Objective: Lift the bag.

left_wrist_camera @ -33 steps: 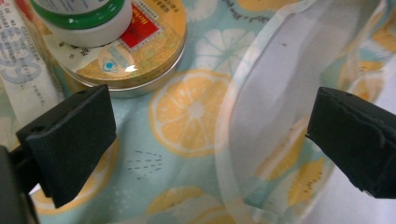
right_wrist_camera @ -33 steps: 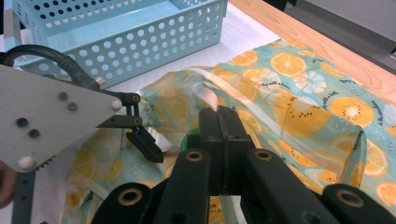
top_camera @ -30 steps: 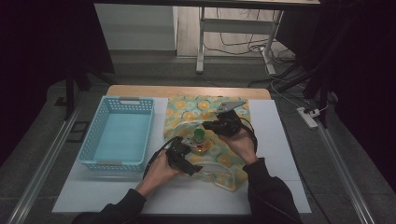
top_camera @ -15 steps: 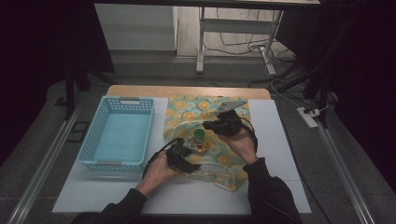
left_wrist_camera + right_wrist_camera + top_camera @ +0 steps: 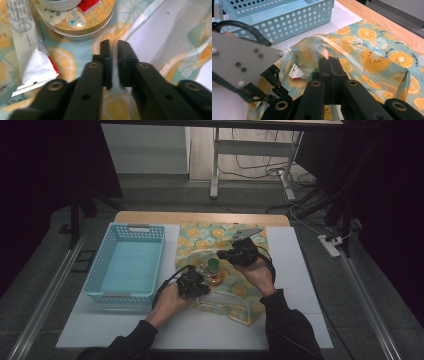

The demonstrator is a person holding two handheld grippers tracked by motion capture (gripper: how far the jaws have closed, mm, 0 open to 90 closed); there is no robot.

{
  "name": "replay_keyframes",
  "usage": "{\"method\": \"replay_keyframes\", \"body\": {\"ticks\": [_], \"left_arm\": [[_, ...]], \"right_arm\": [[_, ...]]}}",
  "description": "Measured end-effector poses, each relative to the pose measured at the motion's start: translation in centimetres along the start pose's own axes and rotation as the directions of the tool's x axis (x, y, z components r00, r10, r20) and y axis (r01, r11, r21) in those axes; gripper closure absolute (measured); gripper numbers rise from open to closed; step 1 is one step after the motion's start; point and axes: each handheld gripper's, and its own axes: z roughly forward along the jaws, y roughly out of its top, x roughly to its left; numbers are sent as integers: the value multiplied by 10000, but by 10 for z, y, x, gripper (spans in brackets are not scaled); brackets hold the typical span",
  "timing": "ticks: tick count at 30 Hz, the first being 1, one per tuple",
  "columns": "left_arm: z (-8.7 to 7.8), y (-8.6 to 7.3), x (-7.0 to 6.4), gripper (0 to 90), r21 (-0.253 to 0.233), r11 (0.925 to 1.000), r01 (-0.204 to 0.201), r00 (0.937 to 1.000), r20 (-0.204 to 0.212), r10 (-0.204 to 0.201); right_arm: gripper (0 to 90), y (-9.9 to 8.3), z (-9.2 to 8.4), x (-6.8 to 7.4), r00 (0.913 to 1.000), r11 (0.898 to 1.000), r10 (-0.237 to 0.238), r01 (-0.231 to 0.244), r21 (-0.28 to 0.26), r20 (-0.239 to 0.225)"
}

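On the tabletop (image 5: 300, 270) lies the lemon-print bag (image 5: 200, 240), beside the blue basket (image 5: 127, 262). The left gripper (image 5: 113, 53) has just closed its jaws on the bag's clear edge, near the round tin (image 5: 77, 22). The right gripper (image 5: 329, 63) pinches the bag's rim too.

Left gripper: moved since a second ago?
No. The left gripper sits at the same spot beside the blue basket; its jaws have just been closing on the lemon-print bag.

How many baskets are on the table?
1: a light blue basket on the table's left side, beside the lemon-print bag. None other shows; something could hide behind the hands.
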Motion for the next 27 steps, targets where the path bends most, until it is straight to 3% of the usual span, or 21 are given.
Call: {"method": "replay_keyframes", "body": {"ticks": [2,6,11,18,27], "left_arm": [[0,1,-1,895,18,9999,117,9999,-50,-117],[-1,2,-5,898,89,9999,-122,9993,-351,125],[-11,3,-5,899,-358,9993,-104,9994,-328,93],[-21,7,-4,899,-749,9972,-70,10000,20,72],[-40,16,1,900,-1353,9903,313,9979,611,-232]], "right_arm": [[900,0,0,-1,10000,10000,22,-22,28,-12],[900,0,-1,-1,10000,10000,58,-58,40,-12],[900,1,-1,-2,10000,10000,76,-76,55,-12],[900,6,-3,4,9998,10000,19,-18,22,-180],[900,11,-8,3,9998,10000,69,-70,-56,-183]]}}
